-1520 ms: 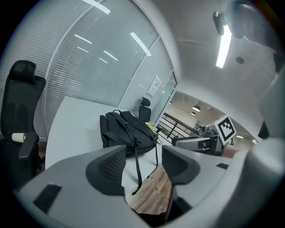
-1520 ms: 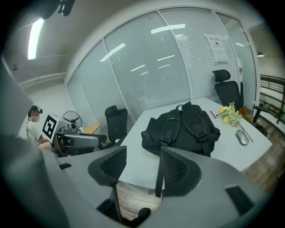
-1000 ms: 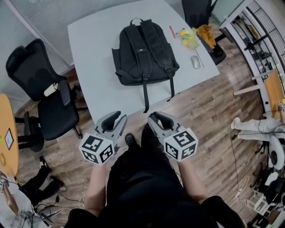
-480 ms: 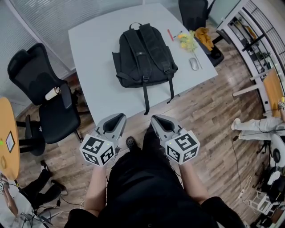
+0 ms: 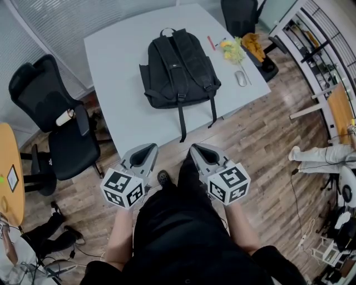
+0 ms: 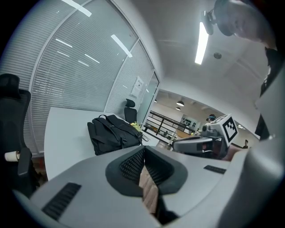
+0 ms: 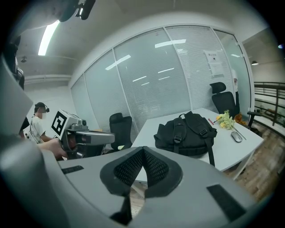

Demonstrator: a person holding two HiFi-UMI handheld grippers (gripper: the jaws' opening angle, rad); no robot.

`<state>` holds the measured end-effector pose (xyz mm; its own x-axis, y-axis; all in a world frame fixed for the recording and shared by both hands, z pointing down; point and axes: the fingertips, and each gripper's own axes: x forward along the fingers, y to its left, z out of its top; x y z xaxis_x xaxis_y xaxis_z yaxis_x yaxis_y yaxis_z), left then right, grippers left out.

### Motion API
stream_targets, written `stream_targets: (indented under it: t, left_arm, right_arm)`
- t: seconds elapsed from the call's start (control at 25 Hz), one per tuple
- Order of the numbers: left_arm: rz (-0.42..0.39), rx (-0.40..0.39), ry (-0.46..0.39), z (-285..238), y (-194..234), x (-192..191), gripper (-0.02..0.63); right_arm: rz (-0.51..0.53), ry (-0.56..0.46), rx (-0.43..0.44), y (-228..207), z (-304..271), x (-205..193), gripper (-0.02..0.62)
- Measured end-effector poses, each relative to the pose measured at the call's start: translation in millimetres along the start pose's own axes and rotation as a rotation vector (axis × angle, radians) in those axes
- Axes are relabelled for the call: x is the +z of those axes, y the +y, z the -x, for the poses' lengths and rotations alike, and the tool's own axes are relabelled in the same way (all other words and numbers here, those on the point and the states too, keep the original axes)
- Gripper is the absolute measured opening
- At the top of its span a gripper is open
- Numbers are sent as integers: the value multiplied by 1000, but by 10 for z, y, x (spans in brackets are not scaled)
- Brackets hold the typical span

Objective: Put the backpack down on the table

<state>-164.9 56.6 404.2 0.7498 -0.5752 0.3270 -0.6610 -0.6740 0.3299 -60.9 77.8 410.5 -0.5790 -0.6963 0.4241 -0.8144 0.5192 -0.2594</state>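
Note:
The black backpack [image 5: 178, 67] lies flat on the grey table [image 5: 119, 111], straps up, two strap ends hanging over the near edge. Both grippers are held side by side in front of the person's body, well short of the table and apart from the backpack. My left gripper [image 5: 148, 149] is shut with nothing between its pads. My right gripper [image 5: 194, 150] is shut and empty too. The left gripper view shows the backpack [image 6: 113, 133] beyond the closed left gripper [image 6: 144, 153]. In the right gripper view the backpack [image 7: 185, 133] lies past the closed right gripper [image 7: 142, 153].
A black office chair [image 5: 50, 122] stands left of the table, and another [image 5: 240, 14] at its far right corner. Yellow flowers [image 5: 232, 50], a mouse [image 5: 240, 78] and a red pen [image 5: 213, 43] lie on the table's right side. A round wooden table [image 5: 8, 167] sits at far left.
The jaws of both grippers have closed from slightly apart to shut. Neither hand has shifted noticeably, and the backpack lies as before.

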Motion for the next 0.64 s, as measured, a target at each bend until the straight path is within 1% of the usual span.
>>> stream_targets:
  t: [0.32,0.64]
  left_arm:
    - [8,10,1,72,54,-37,-3]
    - [13,11,0,46,61,-47,-3]
  right_arm:
    - [3,0,1,44,-47,-5,11]
    - [7,11,-9,-7,-36,-32,11]
